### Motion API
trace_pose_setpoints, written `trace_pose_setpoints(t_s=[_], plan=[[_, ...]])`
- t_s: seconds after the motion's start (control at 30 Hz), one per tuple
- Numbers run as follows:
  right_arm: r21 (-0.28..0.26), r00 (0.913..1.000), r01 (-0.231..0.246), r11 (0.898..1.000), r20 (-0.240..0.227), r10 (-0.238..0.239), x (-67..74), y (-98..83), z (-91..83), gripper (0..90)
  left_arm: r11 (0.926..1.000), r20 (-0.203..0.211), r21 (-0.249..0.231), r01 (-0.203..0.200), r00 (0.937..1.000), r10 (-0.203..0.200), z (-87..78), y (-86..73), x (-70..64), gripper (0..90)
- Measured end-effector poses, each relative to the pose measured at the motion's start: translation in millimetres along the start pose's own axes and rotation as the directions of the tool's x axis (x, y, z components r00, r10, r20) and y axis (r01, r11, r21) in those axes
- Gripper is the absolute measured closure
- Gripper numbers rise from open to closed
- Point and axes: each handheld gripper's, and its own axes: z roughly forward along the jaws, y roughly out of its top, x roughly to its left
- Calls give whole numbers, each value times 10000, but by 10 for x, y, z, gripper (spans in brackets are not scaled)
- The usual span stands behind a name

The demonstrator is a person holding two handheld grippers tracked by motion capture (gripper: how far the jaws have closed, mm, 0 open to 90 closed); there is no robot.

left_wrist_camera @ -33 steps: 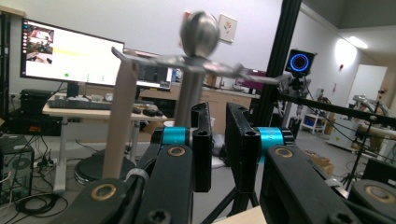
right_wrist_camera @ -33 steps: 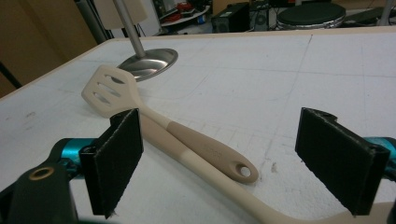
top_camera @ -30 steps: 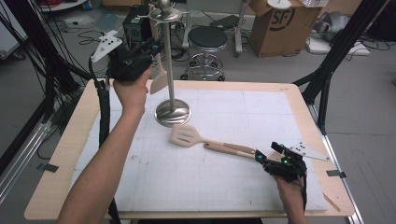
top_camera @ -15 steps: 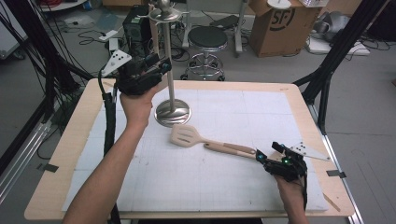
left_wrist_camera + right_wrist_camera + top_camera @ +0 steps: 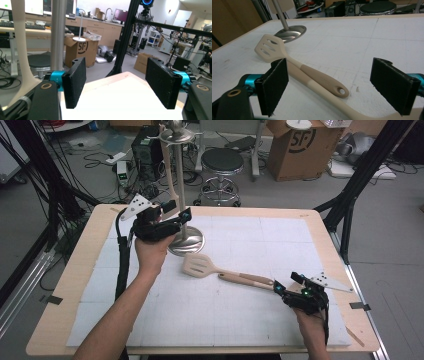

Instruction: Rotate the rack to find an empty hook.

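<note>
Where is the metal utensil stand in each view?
High view: metal stand left of centre, on the table's far half.
Left gripper view: its pole, upper left.
Right gripper view: its base, upper left, behind the spatula.
Shared landmark: black stool.

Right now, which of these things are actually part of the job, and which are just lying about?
In the job: utensil stand; cream utensil hanging on it; slotted spatula; left claw, jaws just been opening, empty; right claw, open around the spatula's handle.
Lying about: stool, cardboard box, computer tower on the floor.
</note>
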Motion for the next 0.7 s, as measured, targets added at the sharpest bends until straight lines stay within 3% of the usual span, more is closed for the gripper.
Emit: trace_pose_setpoints(t_s=[0.43,0.7], plan=[[19,10000,44,10000,23,-44,5,-5,9,142,9981,260,552,259,9993,-274,-13,-244,-28,340],[76,10000,92,9999,28,-92,17,-12,12,142,9950,195,816,579,9980,-596,-14,-455,-19,345]])
